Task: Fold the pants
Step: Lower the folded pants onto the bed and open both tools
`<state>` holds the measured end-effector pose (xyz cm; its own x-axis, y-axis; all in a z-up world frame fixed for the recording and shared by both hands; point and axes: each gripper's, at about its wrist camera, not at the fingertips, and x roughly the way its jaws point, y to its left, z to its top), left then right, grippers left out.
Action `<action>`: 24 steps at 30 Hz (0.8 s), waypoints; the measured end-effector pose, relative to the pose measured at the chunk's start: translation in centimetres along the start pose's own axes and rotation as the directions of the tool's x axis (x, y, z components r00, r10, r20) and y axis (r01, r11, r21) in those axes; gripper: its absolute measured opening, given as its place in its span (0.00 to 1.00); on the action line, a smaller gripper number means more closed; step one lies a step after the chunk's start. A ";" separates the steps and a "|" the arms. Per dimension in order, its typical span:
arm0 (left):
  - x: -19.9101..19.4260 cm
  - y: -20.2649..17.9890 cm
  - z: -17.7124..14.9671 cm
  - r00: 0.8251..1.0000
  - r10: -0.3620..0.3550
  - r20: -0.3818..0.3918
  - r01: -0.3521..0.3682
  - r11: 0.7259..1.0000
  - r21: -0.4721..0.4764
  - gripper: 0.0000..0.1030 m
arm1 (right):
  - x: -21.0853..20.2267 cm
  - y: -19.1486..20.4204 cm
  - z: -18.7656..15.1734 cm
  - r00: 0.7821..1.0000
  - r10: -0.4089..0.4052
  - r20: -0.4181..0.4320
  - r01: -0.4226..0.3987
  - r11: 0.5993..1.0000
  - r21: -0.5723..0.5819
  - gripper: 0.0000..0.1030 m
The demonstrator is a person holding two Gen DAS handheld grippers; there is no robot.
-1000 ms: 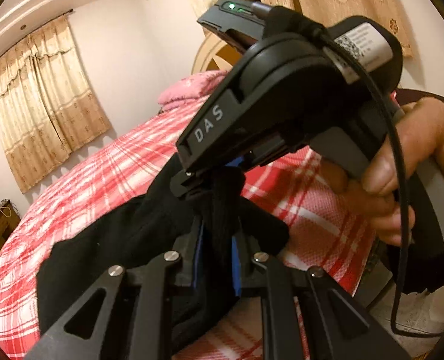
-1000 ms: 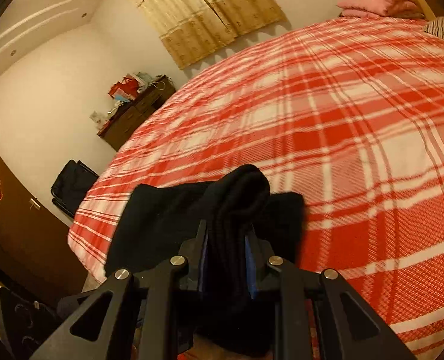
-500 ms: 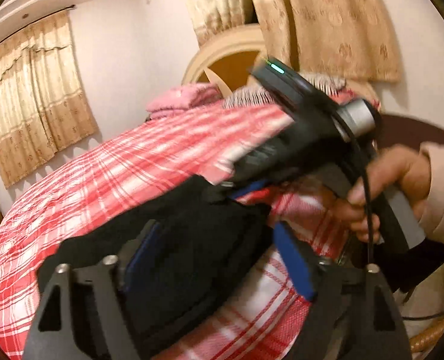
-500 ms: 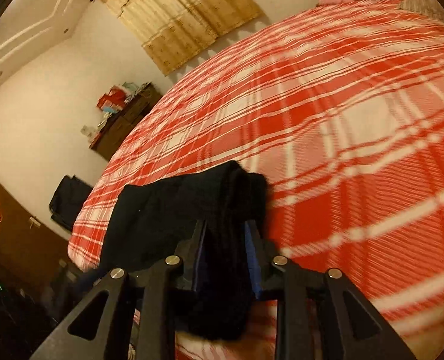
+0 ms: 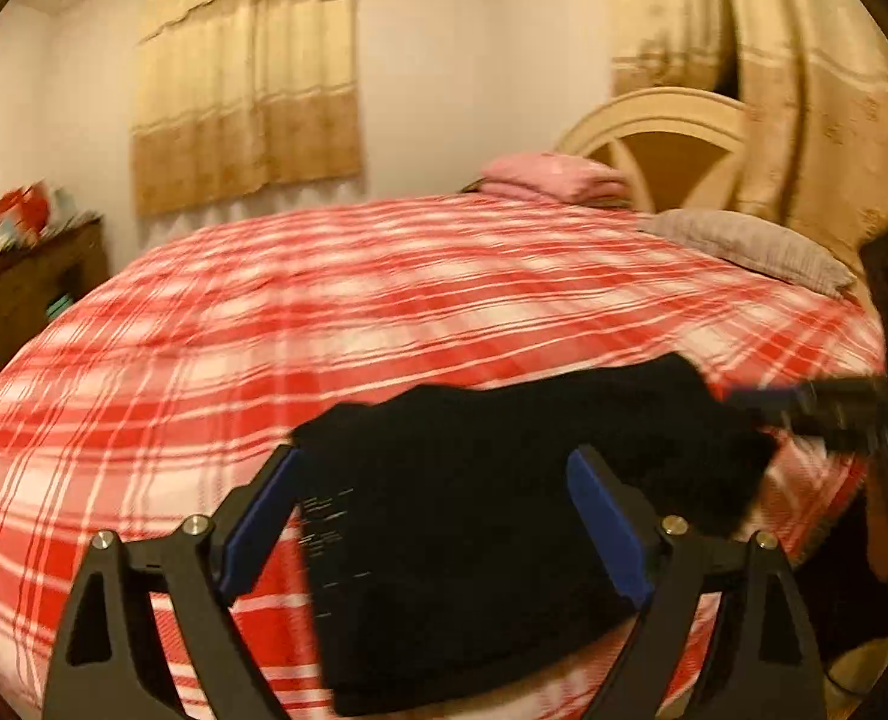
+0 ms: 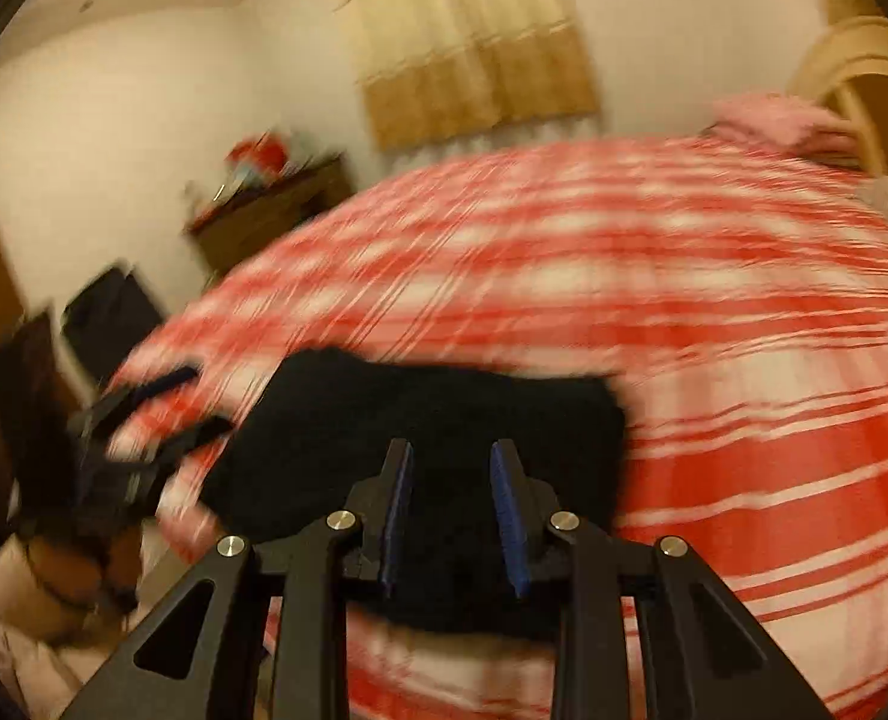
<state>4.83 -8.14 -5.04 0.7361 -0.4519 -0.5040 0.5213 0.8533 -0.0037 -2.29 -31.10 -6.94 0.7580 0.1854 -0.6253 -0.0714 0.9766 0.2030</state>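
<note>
Both grippers have let go: left gripper (image 5: pixel 438 516) spread wide, right gripper (image 6: pixel 451 516) parted, black pants (image 5: pixel 504 480) lying folded below them on the bed (image 5: pixel 384 300).

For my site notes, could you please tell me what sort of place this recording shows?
Most likely a home bedroom: a large bed with a red-and-white plaid cover, folded pink bedding and a cream arched headboard at its far end, and beige curtains on the wall.
</note>
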 end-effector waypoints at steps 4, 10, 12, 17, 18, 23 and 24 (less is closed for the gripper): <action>1.0 0.5 -1.9 0.998 0.042 -0.044 -0.042 0.999 -0.003 0.89 | 1.5 0.5 -2.7 0.993 -0.084 -0.079 0.078 0.994 -0.074 0.28; 2.5 1.3 -4.3 0.983 0.059 -0.173 -0.070 0.996 -0.055 0.89 | 1.5 -2.1 -4.1 0.998 -0.023 -0.067 0.025 0.999 0.021 0.28; 3.0 1.8 -5.6 0.972 0.020 -0.233 -0.047 0.993 -0.107 0.89 | 1.6 -1.8 -4.1 0.997 -0.029 -0.069 0.030 1.000 0.005 0.28; 2.4 2.5 -6.7 0.968 -0.024 -0.249 -0.017 0.987 -0.162 0.90 | 1.6 -0.4 -4.2 0.992 -0.095 -0.079 0.088 0.991 -0.097 0.28; 2.2 2.3 -6.9 0.968 -0.017 -0.252 -0.022 0.989 -0.149 0.90 | 1.5 -0.2 -4.3 0.991 -0.104 -0.081 0.095 0.990 -0.109 0.28; 0.4 1.8 -7.1 0.968 0.023 -0.250 -0.041 0.997 -0.064 0.89 | 0.5 0.2 -3.3 0.990 -0.127 -0.055 0.123 0.990 -0.068 0.28; -0.4 2.1 -6.9 0.974 0.034 -0.224 -0.048 0.997 -0.059 0.89 | -0.1 0.7 -3.1 0.992 -0.121 -0.026 0.119 0.990 -0.074 0.28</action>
<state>2.71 -4.35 -10.77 0.6378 -0.3533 -0.6844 0.4589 0.8880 -0.0308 -4.43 -30.11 -9.10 0.7437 0.0684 -0.6650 -0.0282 0.9971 0.0711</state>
